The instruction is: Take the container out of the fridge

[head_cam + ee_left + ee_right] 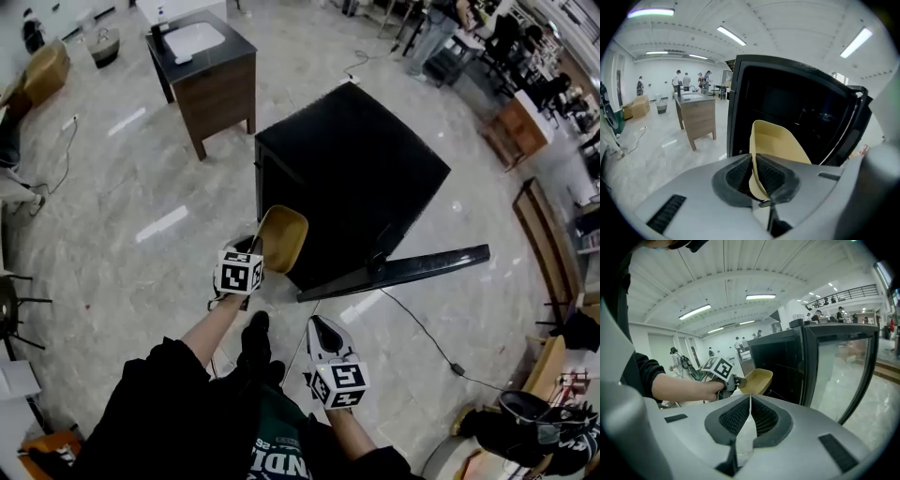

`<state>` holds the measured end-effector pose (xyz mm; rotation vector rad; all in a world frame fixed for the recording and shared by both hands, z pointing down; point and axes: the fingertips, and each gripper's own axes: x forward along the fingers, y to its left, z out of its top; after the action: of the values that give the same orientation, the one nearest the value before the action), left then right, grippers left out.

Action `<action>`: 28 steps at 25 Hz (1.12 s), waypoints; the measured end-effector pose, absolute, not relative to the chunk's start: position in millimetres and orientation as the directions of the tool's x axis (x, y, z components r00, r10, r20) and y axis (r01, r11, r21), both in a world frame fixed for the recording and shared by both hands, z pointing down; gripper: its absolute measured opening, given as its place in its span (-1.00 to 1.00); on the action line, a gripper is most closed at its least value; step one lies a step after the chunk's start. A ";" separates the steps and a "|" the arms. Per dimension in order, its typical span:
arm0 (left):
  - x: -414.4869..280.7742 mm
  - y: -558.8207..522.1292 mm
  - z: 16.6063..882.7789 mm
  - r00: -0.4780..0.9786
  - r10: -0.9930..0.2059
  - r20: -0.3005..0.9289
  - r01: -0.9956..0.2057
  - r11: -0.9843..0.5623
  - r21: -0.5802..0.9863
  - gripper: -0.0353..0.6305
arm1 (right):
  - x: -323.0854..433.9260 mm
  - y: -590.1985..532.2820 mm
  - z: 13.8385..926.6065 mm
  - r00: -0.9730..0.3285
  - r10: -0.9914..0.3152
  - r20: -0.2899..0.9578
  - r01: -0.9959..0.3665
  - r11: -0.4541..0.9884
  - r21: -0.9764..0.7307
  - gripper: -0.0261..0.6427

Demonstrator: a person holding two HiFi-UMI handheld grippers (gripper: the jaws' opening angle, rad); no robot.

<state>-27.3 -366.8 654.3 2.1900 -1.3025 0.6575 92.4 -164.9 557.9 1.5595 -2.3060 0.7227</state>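
Observation:
A shallow tan container hangs in the air just outside the front of the small black fridge. My left gripper is shut on its rim. In the left gripper view the pads pinch the container at its near edge, with the dark fridge interior behind it. The fridge's glass door stands swung open to the right. My right gripper sits lower and nearer to me, shut with nothing in it. Past its jaws, the right gripper view shows the container and the open door.
A wooden cabinet with a white top stands at the back left on the marble floor. A black cable runs from the fridge to the right. Shelves and furniture line the right side. People stand far off.

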 end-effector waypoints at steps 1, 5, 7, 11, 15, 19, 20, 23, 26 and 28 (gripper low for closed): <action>-29.5 -359.2 644.5 0.428 -0.652 0.626 -0.889 -0.427 0.163 -0.81 | 92.8 -163.5 553.9 -0.389 -0.792 0.470 -0.919 0.299 -0.257 -0.81; -37.7 -326.3 612.3 0.430 -0.669 0.607 -0.885 -0.445 0.136 -0.81 | 94.5 -156.7 538.5 -0.400 -0.805 0.438 -0.913 0.310 -0.264 -0.82; -37.6 -308.2 598.7 0.428 -0.681 0.594 -0.883 -0.455 0.115 -0.81 | 95.5 -152.1 530.2 -0.407 -0.811 0.421 -0.910 0.317 -0.268 -0.82; -35.0 -283.9 572.6 0.441 -0.701 0.561 -0.877 -0.468 0.105 -0.81 | 95.2 -150.9 512.0 -0.421 -0.823 0.382 -0.903 0.340 -0.263 -0.82; -39.5 -255.3 562.0 0.451 -0.695 0.560 -0.869 -0.484 0.099 -0.81 | 90.6 -140.7 510.6 -0.430 -0.823 0.371 -0.897 0.341 -0.283 -0.82; -43.1 -227.7 552.0 0.463 -0.695 0.550 -0.866 -0.487 0.114 -0.81 | 85.9 -125.9 507.9 -0.437 -0.820 0.370 -0.895 0.355 -0.271 -0.82; -44.0 -221.6 549.6 0.466 -0.696 0.546 -0.865 -0.487 0.116 -0.81 | 84.9 -122.7 506.8 -0.439 -0.819 0.370 -0.894 0.359 -0.267 -0.82; -46.8 -207.1 543.1 0.473 -0.700 0.535 -0.862 -0.492 0.118 -0.81 | 84.3 -116.3 502.8 -0.442 -0.821 0.361 -0.893 0.363 -0.267 -0.82; -49.3 -197.8 539.8 0.479 -0.703 0.526 -0.860 -0.496 0.120 -0.81 | 83.2 -111.7 499.3 -0.445 -0.823 0.354 -0.891 0.369 -0.264 -0.82; -50.4 -191.7 540.0 0.481 -0.702 0.525 -0.859 -0.496 0.124 -0.81 | 81.4 -107.1 500.3 -0.449 -0.820 0.355 -0.890 0.374 -0.262 -0.82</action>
<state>-50.4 -191.7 540.0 2.3606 -1.3077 0.5851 81.4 -107.1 500.3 1.5470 -2.4624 0.6297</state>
